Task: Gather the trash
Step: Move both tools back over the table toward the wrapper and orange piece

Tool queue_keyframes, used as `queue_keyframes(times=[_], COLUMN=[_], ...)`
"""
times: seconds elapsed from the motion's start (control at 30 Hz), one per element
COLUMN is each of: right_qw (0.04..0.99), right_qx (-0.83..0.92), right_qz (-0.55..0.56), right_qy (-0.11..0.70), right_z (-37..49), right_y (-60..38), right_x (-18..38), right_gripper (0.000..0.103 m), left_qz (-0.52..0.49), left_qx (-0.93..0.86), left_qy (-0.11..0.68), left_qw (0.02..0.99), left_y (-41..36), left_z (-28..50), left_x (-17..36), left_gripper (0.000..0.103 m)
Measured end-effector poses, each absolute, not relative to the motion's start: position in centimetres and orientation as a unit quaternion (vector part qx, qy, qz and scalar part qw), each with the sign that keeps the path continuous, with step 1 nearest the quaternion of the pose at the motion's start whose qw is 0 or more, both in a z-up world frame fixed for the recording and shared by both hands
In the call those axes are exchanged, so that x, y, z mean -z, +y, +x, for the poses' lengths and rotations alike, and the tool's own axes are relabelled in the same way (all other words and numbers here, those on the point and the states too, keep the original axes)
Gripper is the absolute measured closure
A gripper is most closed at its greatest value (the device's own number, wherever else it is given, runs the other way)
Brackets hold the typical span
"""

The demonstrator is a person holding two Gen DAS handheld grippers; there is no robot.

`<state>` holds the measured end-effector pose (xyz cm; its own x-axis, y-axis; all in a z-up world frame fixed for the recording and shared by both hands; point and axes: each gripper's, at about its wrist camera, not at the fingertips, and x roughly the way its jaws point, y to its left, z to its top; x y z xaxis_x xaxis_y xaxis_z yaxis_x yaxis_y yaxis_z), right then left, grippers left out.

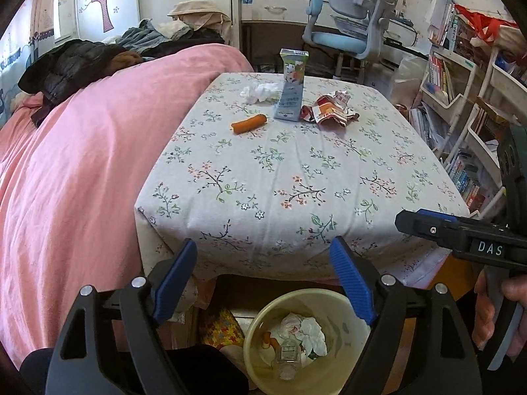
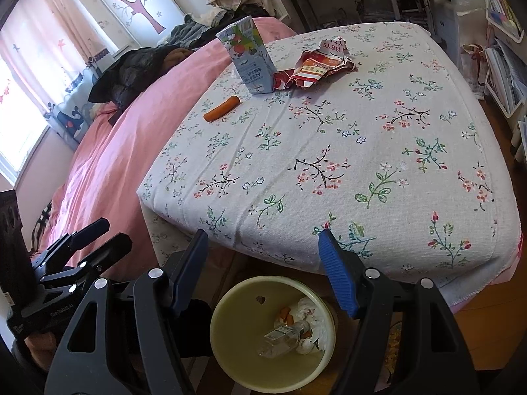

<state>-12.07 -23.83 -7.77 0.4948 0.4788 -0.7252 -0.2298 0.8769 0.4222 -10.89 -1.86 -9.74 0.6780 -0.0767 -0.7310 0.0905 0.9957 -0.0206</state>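
Note:
On the floral table [image 1: 280, 171] lie a carrot piece [image 1: 249, 123], a crumpled white tissue [image 1: 258, 92], an upright blue milk carton [image 1: 291, 85] and a crumpled red wrapper [image 1: 329, 108]. In the right wrist view the carrot piece [image 2: 221, 109], carton [image 2: 248, 56] and wrapper [image 2: 318, 65] show at the far side. A pale yellow bin [image 1: 306, 335] below the table's near edge holds tissues, carrot bits and a clear bottle [image 2: 285, 337]. My left gripper [image 1: 263, 279] and right gripper [image 2: 262, 270] are open and empty above the bin [image 2: 273, 332].
A bed with a pink cover [image 1: 82, 164] and piled clothes lies left of the table. A blue-grey desk chair [image 1: 352, 26] stands behind it. Bookshelves [image 1: 461, 105] line the right side. A floral bag [image 1: 220, 329] sits beside the bin.

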Motion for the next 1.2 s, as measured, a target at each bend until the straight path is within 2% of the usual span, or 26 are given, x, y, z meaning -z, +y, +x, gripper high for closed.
queue_keyframes(times=[0.8,1.0,1.2], right_qw=[0.853,0.863,0.882], right_qx=[-0.221,-0.238,-0.231], right_qz=[0.119,0.091,0.026], right_qy=[0.458,0.437,0.41], right_z=[-11.4,-10.1,-5.0], right_y=[-21.9,-21.0,-21.5], right_x=[7.9,5.1,1.3], right_gripper=[0.037,0.037,0.037], left_qz=[0.022,0.014,0.007], left_qx=[0.03,0.03,0.022], left_qy=[0.387,0.391,0.396], left_qw=[0.921,0.92,0.918], left_y=[-2.2,-1.9,-0.4], left_z=[-9.9,-7.4,-1.6], left_x=[10.0,9.6,8.4], left_gripper=[0.022,0.022,0.022])
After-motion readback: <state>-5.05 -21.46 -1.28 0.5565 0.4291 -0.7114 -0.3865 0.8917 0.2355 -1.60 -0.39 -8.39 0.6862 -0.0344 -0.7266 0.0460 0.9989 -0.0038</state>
